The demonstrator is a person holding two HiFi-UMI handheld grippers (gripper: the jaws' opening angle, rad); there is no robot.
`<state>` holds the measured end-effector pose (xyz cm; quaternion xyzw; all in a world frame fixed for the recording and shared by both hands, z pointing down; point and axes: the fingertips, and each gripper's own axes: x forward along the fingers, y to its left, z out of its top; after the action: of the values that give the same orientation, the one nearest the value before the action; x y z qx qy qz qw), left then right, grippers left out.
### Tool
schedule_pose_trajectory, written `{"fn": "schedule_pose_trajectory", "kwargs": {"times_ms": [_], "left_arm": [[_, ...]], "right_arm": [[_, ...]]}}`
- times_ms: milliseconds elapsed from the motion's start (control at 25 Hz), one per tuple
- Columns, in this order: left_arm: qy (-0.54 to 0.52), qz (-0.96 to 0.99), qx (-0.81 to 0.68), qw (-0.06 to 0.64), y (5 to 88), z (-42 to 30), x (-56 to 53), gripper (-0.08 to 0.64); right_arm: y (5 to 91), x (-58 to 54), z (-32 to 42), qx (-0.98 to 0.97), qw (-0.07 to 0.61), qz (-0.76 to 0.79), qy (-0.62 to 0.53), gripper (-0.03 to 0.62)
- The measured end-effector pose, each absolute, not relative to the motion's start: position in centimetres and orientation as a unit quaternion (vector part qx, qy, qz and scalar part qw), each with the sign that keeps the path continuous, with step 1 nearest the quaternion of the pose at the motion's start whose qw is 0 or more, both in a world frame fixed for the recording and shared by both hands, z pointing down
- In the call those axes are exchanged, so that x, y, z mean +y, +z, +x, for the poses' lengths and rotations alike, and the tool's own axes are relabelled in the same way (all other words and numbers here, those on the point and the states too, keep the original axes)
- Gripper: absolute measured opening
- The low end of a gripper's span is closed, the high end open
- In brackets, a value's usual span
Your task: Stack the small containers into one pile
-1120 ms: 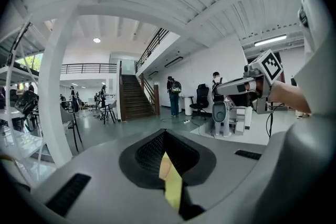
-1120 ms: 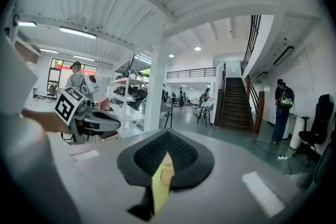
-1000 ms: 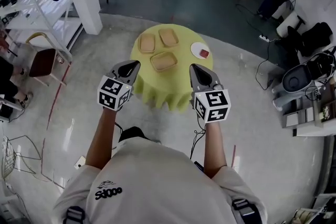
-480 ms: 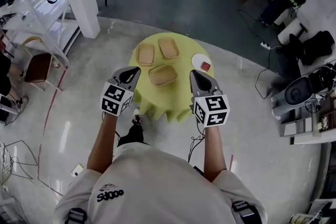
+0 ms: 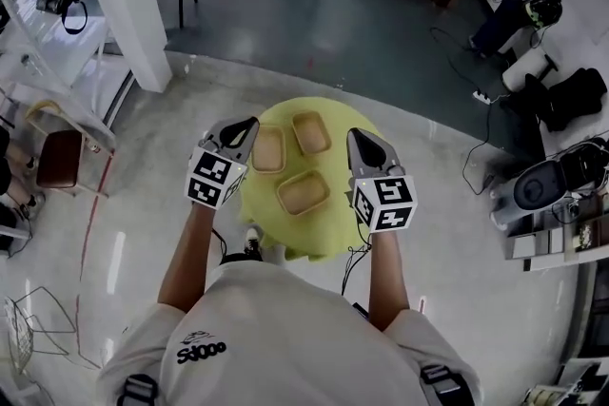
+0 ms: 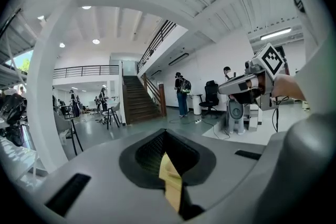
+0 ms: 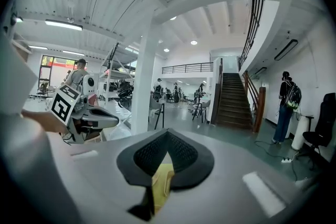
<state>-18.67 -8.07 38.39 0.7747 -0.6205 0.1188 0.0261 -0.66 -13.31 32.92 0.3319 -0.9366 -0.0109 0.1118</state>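
Observation:
Three shallow tan containers lie apart on the round yellow table: one at back left, one at back right, one nearer me. My left gripper is held in the air over the table's left edge, beside the back-left container, holding nothing. My right gripper hovers over the table's right edge. Both sets of jaws stand closed, tips together, with a sliver of yellow cloth showing below them in the left gripper view and the right gripper view.
A white pillar and a chair stand to the left on the glossy floor. Office chairs, a machine and cables crowd the right side. A staircase rises far ahead.
The person has stepped toward the table, which now lies between the two grippers. The white plate at its right edge is out of sight behind the right gripper.

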Motion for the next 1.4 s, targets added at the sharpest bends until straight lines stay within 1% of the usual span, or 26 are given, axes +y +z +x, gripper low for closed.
{"fn": "schedule_pose_trajectory", "kwargs": {"times_ms": [120,280,520,760,1120,1240,1400], "left_arm": [[0.119,0.78,-0.614,0.031,38.2,-20.7,-10.8,0.005],[0.129,0.789,-0.599,0.045,39.2,-21.3,-13.0,0.005],[0.138,0.789,-0.592,0.088,42.8,-21.6,-14.8,0.005],[0.155,0.76,-0.612,0.151,48.2,-21.9,-14.9,0.006],[0.183,0.696,-0.643,0.263,57.4,-21.8,-14.5,0.008],[0.187,0.671,-0.651,0.302,60.9,-22.1,-13.8,0.043],[0.197,0.643,-0.656,0.342,64.8,-22.8,-12.9,0.046]], "right_arm": [[32.6,-15.6,-2.6,-0.935,0.113,0.337,-0.011,0.011],[33.1,-17.4,-3.3,-0.93,0.119,0.347,-0.001,0.011],[36.4,-19.1,-3.4,-0.926,0.149,0.347,0.025,0.011],[39.6,-20.4,-2.7,-0.927,0.176,0.33,0.039,0.011],[44.4,-22.4,-1.5,-0.93,0.216,0.292,0.066,0.011],[46.0,-22.7,-1.2,-0.929,0.228,0.282,0.071,0.011],[47.8,-23.2,-1.5,-0.928,0.242,0.271,0.08,0.011]]}}
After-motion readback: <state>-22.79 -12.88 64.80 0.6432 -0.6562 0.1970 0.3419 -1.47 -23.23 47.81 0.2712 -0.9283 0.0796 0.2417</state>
